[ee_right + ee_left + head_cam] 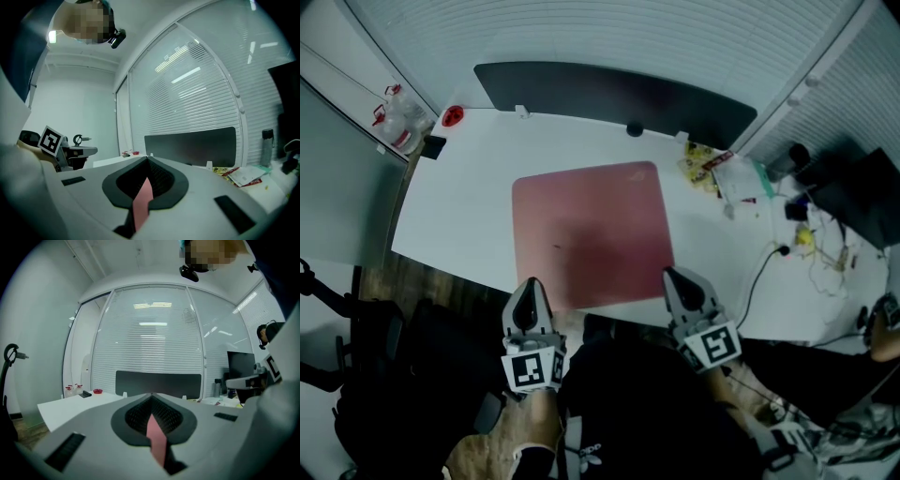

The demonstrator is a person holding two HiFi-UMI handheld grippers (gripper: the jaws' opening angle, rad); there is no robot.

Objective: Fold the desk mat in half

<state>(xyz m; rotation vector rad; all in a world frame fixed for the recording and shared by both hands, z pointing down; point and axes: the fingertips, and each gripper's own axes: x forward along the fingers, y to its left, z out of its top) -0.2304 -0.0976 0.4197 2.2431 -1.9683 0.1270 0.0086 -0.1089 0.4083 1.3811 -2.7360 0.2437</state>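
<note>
Two hand-held grippers had the pink desk mat [591, 230] by its near edge. My left hand-held gripper [530, 285] was pinched closed on the near left corner. My right hand-held gripper [671, 276] was closed the same way on the near right corner, and a strip of pink showed between each pair of jaws. The rest of the mat lay flat on the white table [459, 202], reaching its near edge and stretching straight away from both grippers toward the far edge. Neither hand sat nearer than the other. I judged the fold line would run across, parallel to the near edge, so both corners needed to rise and travel forward together.
</note>
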